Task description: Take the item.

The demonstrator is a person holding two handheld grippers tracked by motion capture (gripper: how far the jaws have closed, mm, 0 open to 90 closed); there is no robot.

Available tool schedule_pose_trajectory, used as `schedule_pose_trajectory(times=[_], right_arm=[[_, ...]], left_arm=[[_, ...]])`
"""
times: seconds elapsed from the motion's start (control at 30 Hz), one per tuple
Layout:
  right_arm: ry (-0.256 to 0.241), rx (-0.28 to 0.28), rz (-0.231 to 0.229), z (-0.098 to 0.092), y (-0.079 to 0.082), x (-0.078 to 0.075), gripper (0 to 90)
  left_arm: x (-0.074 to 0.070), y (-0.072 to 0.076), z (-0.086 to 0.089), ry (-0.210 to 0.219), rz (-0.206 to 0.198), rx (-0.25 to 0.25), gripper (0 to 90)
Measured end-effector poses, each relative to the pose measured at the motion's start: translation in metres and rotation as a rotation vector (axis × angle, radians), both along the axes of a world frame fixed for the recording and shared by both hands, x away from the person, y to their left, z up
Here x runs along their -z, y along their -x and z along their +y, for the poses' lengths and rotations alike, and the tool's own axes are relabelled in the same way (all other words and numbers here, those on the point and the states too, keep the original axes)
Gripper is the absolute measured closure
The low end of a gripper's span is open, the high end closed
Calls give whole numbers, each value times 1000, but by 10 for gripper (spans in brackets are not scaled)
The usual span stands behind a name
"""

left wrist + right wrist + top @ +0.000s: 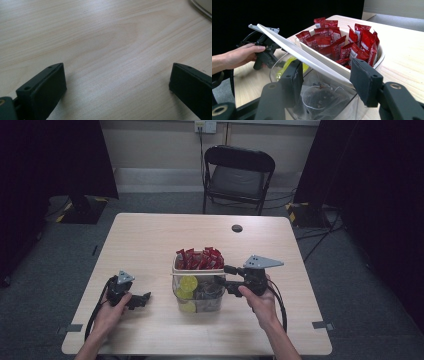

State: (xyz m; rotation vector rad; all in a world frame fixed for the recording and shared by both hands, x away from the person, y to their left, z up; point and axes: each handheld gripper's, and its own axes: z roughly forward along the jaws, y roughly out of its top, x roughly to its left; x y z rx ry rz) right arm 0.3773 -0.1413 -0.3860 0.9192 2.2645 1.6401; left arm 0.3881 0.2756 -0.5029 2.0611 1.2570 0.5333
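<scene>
Left gripper (145, 298) rests on table (150, 240), jaws wide, nothing between. Right gripper (325, 75) at clear container (198, 282) mid-table, jaws wide, straddling white divider (297, 53). Red packets (342, 42) in far compartment.

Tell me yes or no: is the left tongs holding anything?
No: the left tongs stand open over bare table, with nothing between them.

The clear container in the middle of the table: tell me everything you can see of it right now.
The clear container is a see-through plastic tub with a white rim, standing upright mid-table. A white divider splits it: red sachets stand packed in the far compartment, while yellow packets and mesh tea bags fill the near one. The right gripper has its open jaws at the rim.
</scene>
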Motion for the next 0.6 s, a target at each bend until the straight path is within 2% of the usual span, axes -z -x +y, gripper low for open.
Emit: schedule_pose_trajectory(times=[0.6], right_arm=[[-3, 1, -3, 0, 0, -1, 447]], left_arm=[[0, 0, 0, 3, 0, -1, 3]])
